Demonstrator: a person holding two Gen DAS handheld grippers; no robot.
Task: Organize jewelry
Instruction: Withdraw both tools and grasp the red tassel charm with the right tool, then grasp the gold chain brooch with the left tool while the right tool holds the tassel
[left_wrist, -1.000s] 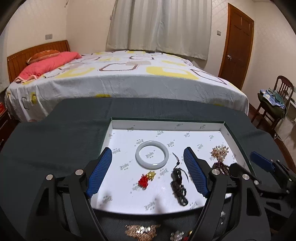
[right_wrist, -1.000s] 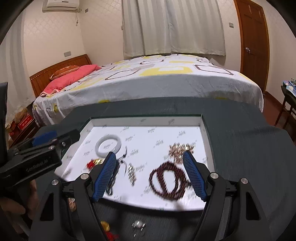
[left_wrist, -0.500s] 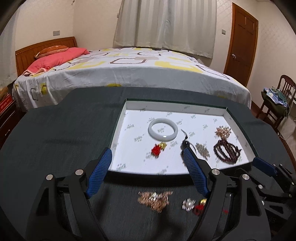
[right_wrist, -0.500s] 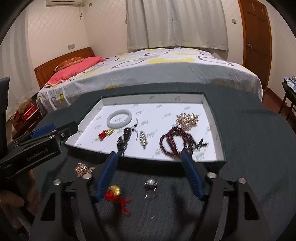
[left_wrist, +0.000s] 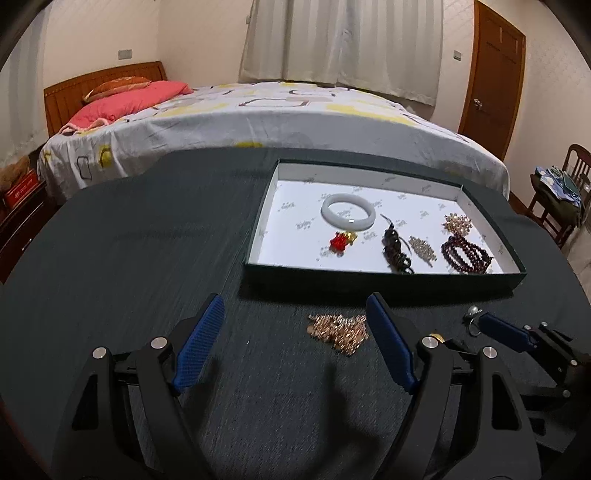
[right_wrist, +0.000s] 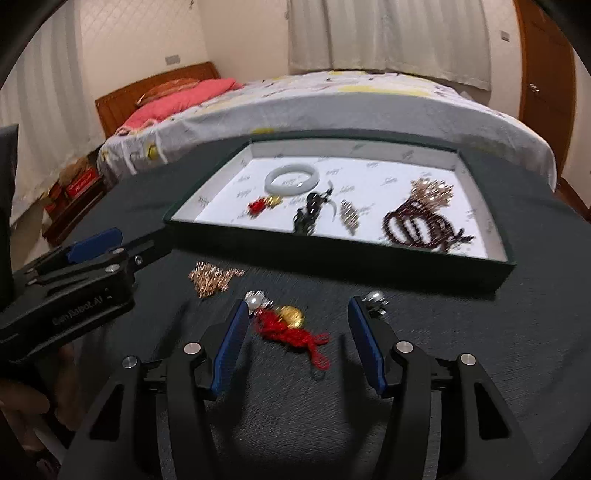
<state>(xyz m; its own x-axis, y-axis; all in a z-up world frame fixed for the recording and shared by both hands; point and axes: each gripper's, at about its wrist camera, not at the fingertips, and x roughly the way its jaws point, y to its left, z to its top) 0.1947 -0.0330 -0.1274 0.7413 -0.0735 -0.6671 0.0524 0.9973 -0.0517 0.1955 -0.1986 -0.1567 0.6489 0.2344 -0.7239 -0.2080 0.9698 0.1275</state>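
Jewelry: a red charm (right_wrist: 291, 330) lies on the dark table (left_wrist: 129, 258) just before the tray's (left_wrist: 384, 280) near edge, between the right gripper's (right_wrist: 299, 314) fingers, which have just been closing and do not touch it. A gold chain (left_wrist: 340, 328) lies beside it, near the left gripper (left_wrist: 295, 314), whose jaws stand wide and empty. Both grippers tilt down toward the table. A pearl piece (right_wrist: 255, 299), blurred, seems to touch the right gripper's left finger. The table's left side lies bare. A bed (left_wrist: 277, 118) stands beyond the far edge.

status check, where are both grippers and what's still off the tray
Left gripper open over gold chain. Right gripper open, closing around red-cord charm. Nothing blocking tray.
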